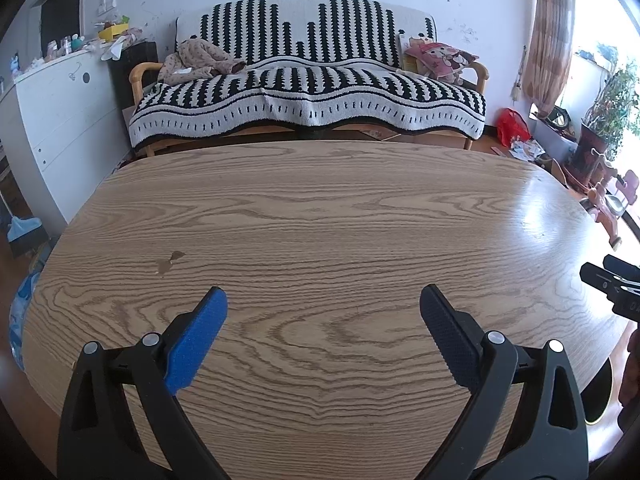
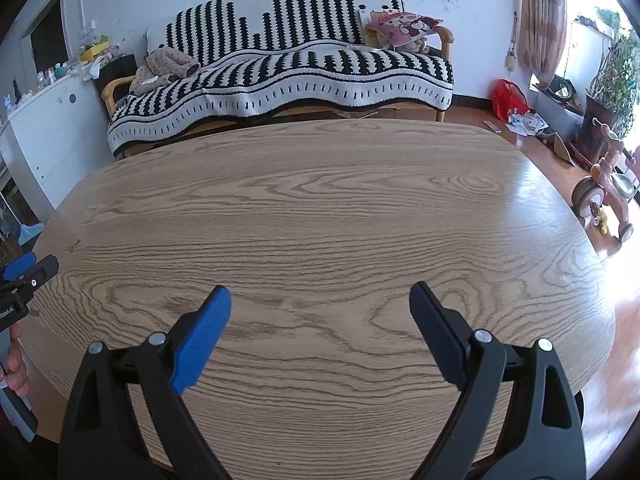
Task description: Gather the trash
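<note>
**Both grippers held wide over a bare-looking table**

Ahead of my left gripper (image 1: 323, 300) and right gripper (image 2: 320, 300) lies the oak-grain table (image 1: 320, 208); beyond it a striped sofa (image 1: 308, 80). Both stand wide open, gripping nothing. Far right of them, on the floor, I see a red bag (image 2: 509, 98) beside scattered paper scraps (image 2: 526, 122), the only trash I can find. Only the left view shows a small stain (image 1: 170, 262) ahead-left; only the right shows a tricycle (image 2: 604, 188).

left hand-held gripper (image 1: 323, 300) agape, right hand-held gripper (image 2: 320, 298) agape
</note>
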A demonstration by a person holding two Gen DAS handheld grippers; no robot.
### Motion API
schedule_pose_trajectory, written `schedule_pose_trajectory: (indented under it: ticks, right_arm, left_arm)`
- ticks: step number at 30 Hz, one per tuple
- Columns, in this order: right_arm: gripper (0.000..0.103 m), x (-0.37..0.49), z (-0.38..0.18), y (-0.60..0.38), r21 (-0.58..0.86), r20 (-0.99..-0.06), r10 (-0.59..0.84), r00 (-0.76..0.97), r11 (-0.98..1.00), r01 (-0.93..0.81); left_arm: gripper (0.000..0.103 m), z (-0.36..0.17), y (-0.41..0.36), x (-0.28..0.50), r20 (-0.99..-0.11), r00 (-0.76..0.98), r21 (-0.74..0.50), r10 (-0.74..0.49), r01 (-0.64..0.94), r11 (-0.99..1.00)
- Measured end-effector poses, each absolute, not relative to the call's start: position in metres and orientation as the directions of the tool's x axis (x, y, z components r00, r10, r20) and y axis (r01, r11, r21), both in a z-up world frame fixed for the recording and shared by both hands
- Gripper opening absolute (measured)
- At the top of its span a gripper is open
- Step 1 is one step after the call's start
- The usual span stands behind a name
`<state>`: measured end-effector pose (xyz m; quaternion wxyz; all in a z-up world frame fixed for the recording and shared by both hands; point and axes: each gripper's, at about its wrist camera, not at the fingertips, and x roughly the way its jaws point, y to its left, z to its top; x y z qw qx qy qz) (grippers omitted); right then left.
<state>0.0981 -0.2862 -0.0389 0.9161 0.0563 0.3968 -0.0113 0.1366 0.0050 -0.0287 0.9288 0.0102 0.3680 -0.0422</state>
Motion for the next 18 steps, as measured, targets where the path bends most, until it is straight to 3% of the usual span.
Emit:
schedule_pose_trajectory:
  ticks: [18]
  right_arm:
    - [0.089,0.0983,-0.0376,-0.2808,0.082,-0.731,0.021,0.682,0.995,0.057]
  left_arm:
    - [0.096,-0.0271,0.0079,0.1379,-0.694,0.718,0.002,-0.054,0.076,0.997]
